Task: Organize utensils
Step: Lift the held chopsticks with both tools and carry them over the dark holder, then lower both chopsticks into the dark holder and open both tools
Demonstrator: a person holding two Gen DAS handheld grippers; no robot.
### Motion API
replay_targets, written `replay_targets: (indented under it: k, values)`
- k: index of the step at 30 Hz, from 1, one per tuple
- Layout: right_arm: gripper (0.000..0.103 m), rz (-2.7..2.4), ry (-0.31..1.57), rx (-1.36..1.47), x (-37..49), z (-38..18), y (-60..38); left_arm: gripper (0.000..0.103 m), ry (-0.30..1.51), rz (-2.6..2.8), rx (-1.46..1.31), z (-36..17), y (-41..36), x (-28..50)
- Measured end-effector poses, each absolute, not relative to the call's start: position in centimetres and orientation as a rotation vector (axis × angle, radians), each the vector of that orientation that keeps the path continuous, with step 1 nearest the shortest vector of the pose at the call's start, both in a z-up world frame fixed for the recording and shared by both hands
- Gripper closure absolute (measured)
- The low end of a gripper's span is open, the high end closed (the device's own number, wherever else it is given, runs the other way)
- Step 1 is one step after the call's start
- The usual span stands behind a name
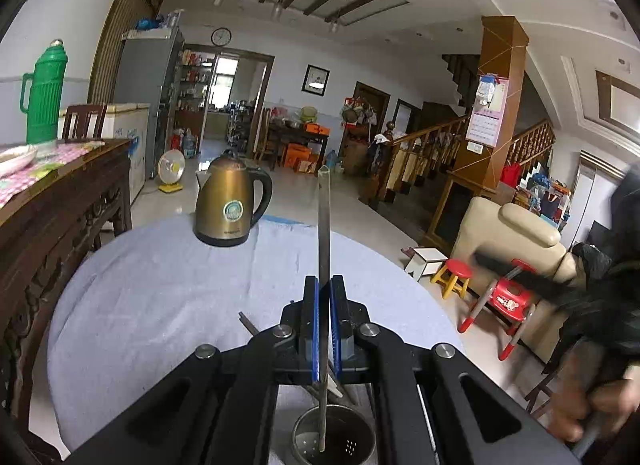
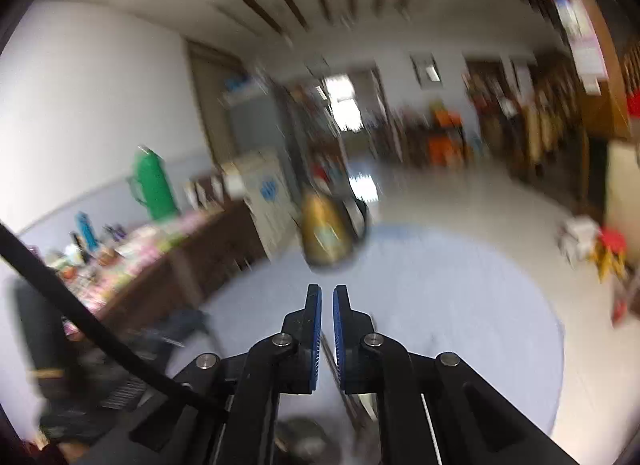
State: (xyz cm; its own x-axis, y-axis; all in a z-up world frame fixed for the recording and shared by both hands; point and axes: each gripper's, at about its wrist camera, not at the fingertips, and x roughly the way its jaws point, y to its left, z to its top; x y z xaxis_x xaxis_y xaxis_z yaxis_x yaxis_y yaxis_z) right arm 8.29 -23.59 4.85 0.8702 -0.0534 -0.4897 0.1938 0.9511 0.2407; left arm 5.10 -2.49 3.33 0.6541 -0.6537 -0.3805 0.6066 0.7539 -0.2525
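In the left wrist view my left gripper (image 1: 324,281) is shut on a long thin metal utensil (image 1: 324,225), a chopstick-like rod. It stands almost upright. Its top rises above the blue pads (image 1: 312,317), and its lower end reaches into a perforated metal holder (image 1: 348,445) right beneath the gripper. More utensil ends (image 1: 249,322) poke out beside the fingers. The right wrist view is blurred: my right gripper (image 2: 327,293) is shut, and I see nothing between its pads. It hangs over the table's pale blue cloth (image 2: 440,305). The holder (image 2: 304,441) is a grey smear below it.
A bronze kettle (image 1: 232,201) stands at the far side of the round table (image 1: 160,285). A dark wooden sideboard (image 1: 52,217) with a green flask (image 1: 44,97) lies to the left. A person's hand (image 1: 588,405) is at lower right. Red stools (image 1: 456,277) and a sofa (image 1: 516,233) stand beyond the right edge.
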Motion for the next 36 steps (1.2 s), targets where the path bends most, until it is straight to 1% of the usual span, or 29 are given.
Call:
replay_targets:
  k: [1,2,3,4,5,7,9,11,15,19,21,22,23,24,27,30,36]
  values:
    - [0.095,-0.137,0.58,0.316,9.6,3.4,-24.6,0.098,0.48,-0.716,-0.112,3.3,-2.4,5.3]
    - [0.09,-0.143,0.657,0.351,10.9,1.6,-25.8,0.098,0.482,-0.714,-0.113,3.2,-2.4,5.4]
    - [0.084,-0.157,0.731,0.384,12.3,-0.4,-27.2,0.098,0.484,-0.712,-0.111,3.1,-2.4,5.4]
    - [0.072,-0.181,0.821,0.406,13.6,-2.5,-28.5,0.098,0.486,-0.712,-0.109,3.0,-2.3,5.4]
    - [0.07,-0.213,0.91,0.437,14.8,-4.6,-29.8,0.098,0.486,-0.713,-0.108,2.9,-2.4,5.4]
    - [0.07,-0.256,1.014,0.494,16.2,-8.3,-32.1,0.098,0.487,-0.713,-0.105,2.7,-2.5,5.4]
    - [0.07,-0.334,1.111,0.459,17.8,-11.6,-33.3,0.098,0.503,-0.714,-0.102,2.3,-2.9,5.6]
    - [0.07,-0.354,1.19,0.485,19.2,-14.3,-34.4,0.098,0.511,-0.714,-0.101,2.2,-3.1,5.7]
    - [0.07,-0.358,1.227,0.478,20.8,-16.1,-34.6,0.098,0.532,-0.707,-0.093,1.6,-3.2,5.9]
    - [0.07,-0.423,1.312,0.41,22.8,-18.3,-33.9,0.098,0.54,-0.703,-0.1,1.3,-2.9,6.0]
    - [0.074,-0.451,1.304,0.372,23.4,-18.5,-33.6,0.098,0.541,-0.703,-0.099,1.2,-2.9,5.8]
    - [0.079,-0.46,1.311,0.361,23.6,-18.7,-33.5,0.098,0.538,-0.7,-0.094,1.2,-2.9,5.6]
    - [0.093,-0.459,1.298,0.356,23.9,-18.7,-33.3,0.098,0.539,-0.698,-0.094,1.1,-2.9,5.6]
    - [0.095,-0.451,1.291,0.342,24.0,-18.7,-33.1,0.098,0.542,-0.698,-0.096,1.1,-2.8,5.6]
    - [0.096,-0.428,1.242,0.375,22.9,-18.4,-33.4,0.098,0.547,-0.694,-0.096,0.9,-2.9,5.7]
    - [0.096,-0.403,1.145,0.402,21.2,-16.3,-33.6,0.098,0.556,-0.694,-0.093,1.1,-3.1,5.9]
    - [0.097,-0.308,0.867,0.42,15.5,-8.4,-33.3,0.098,0.551,-0.69,-0.104,1.2,-3.0,5.8]
